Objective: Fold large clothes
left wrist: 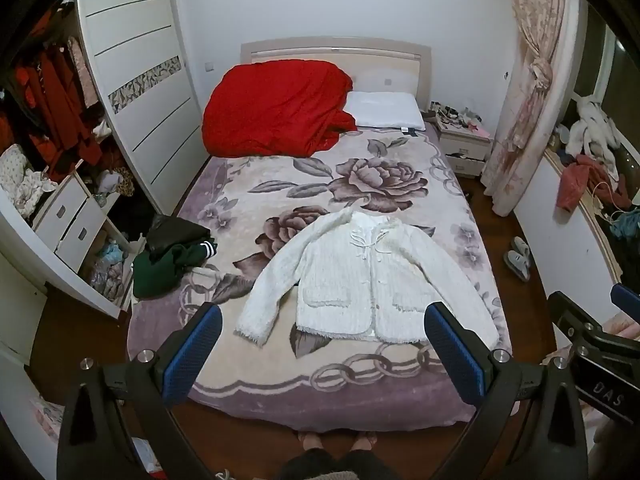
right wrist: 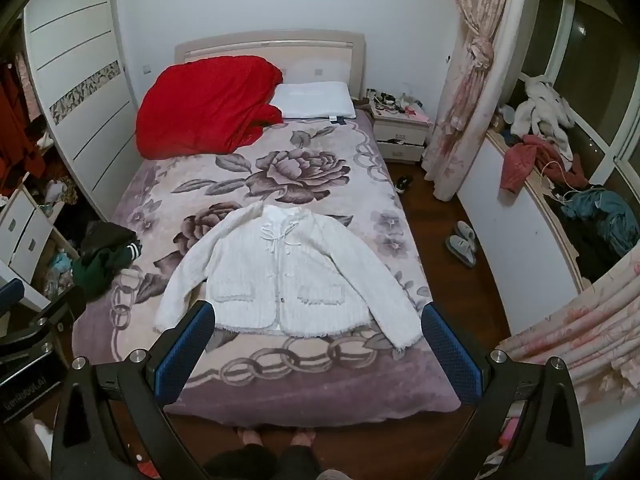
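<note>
Bed (left wrist: 248, 360): floral blanket, red quilt (left wrist: 276, 108) at its head.
Jacket (left wrist: 360, 276): white, spread flat near the bed's foot.
Left tongs (left wrist: 322, 354): wide open, empty.
Right tongs (right wrist: 318, 350): wide open, empty.

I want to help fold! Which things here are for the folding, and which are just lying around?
For folding: white cardigan, spread flat on the bed; left gripper and right gripper, both open.

Lying about: red quilt, pillow, dark clothes pile, slippers.

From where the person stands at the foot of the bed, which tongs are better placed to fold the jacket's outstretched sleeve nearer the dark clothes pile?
Left tongs: open, nearer that sleeve of the white jacket.
</note>
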`<state>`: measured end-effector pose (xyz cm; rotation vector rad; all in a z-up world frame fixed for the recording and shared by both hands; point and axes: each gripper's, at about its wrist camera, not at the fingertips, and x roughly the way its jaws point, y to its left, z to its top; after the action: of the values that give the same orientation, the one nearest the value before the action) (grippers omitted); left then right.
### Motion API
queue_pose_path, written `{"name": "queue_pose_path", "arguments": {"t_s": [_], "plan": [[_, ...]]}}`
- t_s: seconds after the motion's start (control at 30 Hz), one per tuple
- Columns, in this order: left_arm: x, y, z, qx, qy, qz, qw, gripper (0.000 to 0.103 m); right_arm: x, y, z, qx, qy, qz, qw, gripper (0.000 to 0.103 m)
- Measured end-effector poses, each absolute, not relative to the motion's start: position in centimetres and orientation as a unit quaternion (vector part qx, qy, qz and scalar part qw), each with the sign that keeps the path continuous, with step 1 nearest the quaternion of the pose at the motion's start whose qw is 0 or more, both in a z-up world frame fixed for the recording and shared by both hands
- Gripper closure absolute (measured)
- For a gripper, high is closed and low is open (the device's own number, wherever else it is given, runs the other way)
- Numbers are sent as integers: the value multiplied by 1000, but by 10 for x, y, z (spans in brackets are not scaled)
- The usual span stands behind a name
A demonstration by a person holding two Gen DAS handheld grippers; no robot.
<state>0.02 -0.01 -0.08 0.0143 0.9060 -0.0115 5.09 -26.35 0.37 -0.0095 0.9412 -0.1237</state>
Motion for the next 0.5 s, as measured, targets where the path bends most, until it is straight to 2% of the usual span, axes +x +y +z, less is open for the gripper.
{"name": "queue_pose_path", "arguments": {"t_s": [0.5], "plan": [[-3, -5, 4, 7, 436, -4, 900, 0, 50, -257, 1, -5, 455, -60, 889, 0]]}}
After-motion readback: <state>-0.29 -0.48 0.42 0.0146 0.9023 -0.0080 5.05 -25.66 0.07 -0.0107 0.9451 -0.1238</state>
